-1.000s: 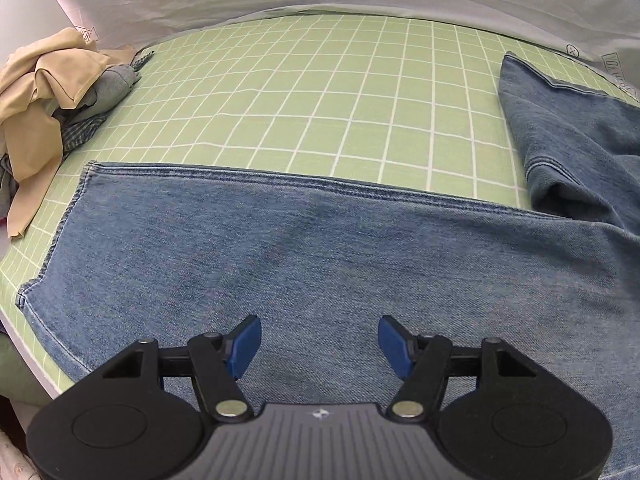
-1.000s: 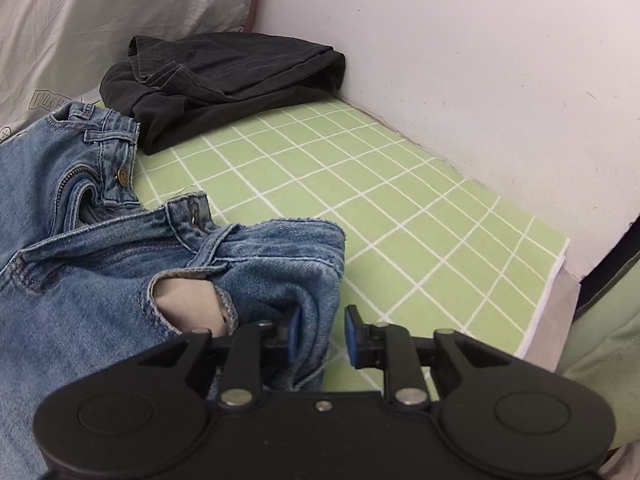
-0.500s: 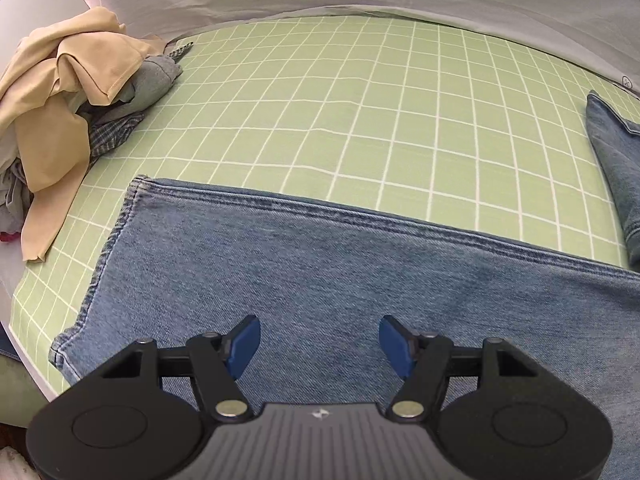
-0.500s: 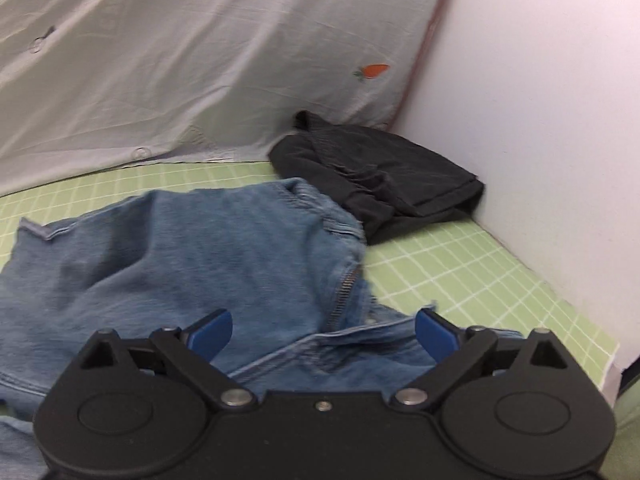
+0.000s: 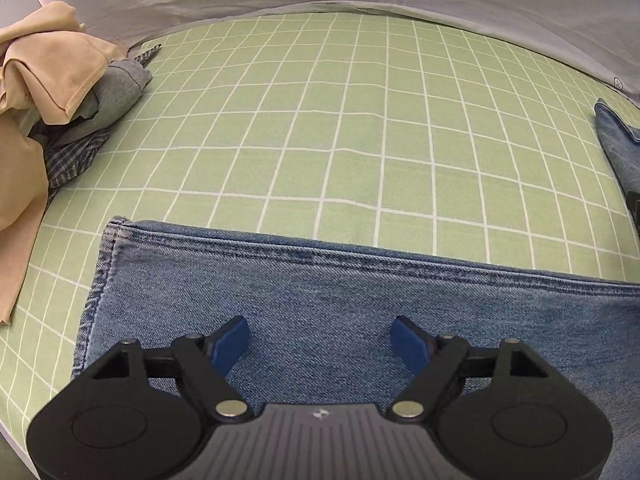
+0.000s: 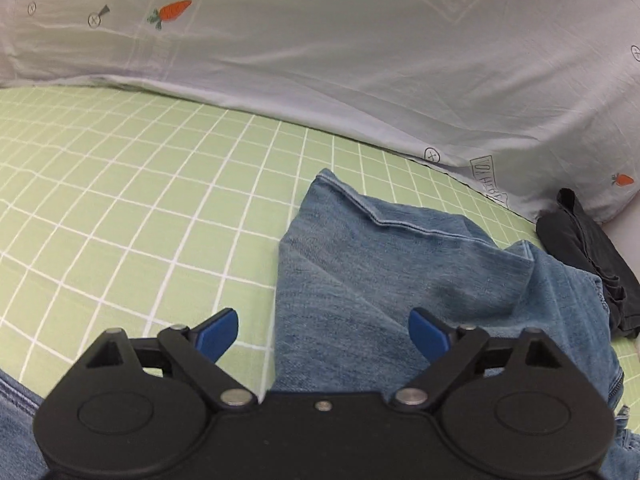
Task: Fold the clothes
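left wrist view: green cotton sheet with a white grid (image 5: 360,128) fills the frame, flat and taut, likely the folding surface. pale grey printed cloth with carrot motifs (image 6: 360,60) drapes along the back like a backdrop. blue denim jeans (image 5: 320,304) lie across the sheet: one leg flat near the left gripper, hem and stitched side seam showing; in the right wrist view another part (image 6: 380,264) is doubled over and rumpled, heavy twill holding its creases. fits either mid-fold or just laid out, can't tell. crumpled heap of beige, grey and plaid clothes (image 5: 52,92) sits at the left edge, probably the waiting pile. folded black garment (image 6: 588,264) by the wall, maybe already finished. left gripper (image 5: 320,340) hovers over the leg, blue pads spread, holding nothing. right gripper (image 6: 324,332) likewise spread, empty, over the doubled denim edge.
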